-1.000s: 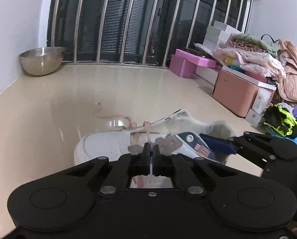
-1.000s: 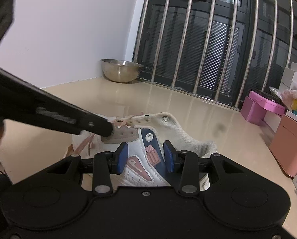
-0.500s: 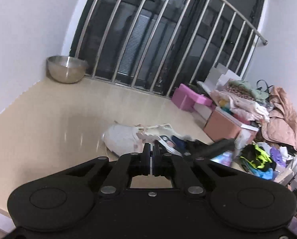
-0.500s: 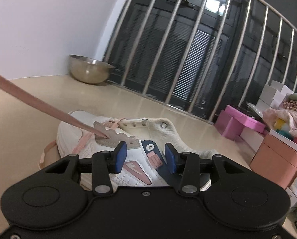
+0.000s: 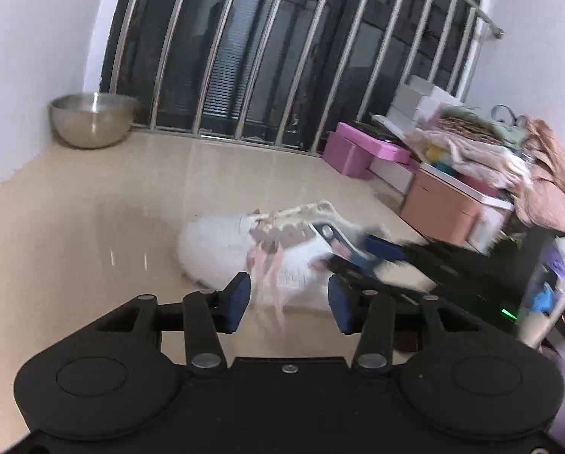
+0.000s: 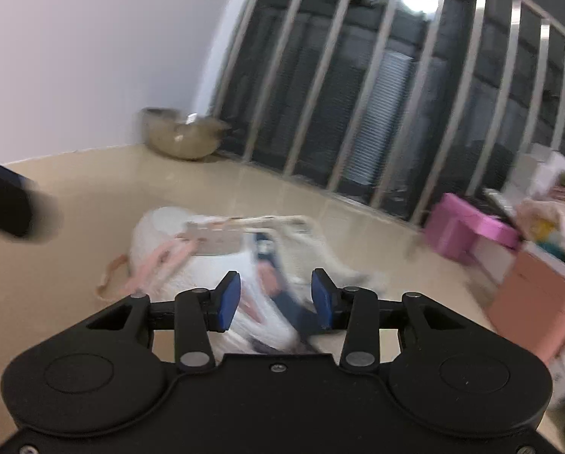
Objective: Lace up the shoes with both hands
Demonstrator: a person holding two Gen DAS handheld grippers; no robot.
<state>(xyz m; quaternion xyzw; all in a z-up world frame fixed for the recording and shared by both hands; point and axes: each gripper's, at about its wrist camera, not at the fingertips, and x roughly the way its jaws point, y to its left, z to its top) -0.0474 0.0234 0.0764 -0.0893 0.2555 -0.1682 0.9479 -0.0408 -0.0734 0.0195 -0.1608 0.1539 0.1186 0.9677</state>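
Shoe: a white sneaker lies on the cream floor, toe towards the left in the left wrist view; its side shows a grey eyelet strip and navy and pink trim (blurred, no writing readable).
Lace: a pale pink flat lace hangs loose down the shoe's near side; in the right wrist view more of it trails onto the floor by the toe.
Left gripper: tilted down towards the shoe, jaws opening; the blue pads stand apart, the lace's loose end showing in the gap but not pinched.
Right gripper: tilted down over the shoe's heel side, jaws closing; its blue pads are apart and press on nothing (the shoe merely shows between them).
Other tool in view: the right gripper's black body also reaches in from the right of the left wrist view, near the shoe's collar.
Bowl: a round steel bowl sits in the corner by the white wall.
Window: dark panes behind shiny metal bars.
Boxes: pink boxes and a salmon one, topped with heaped cloth.
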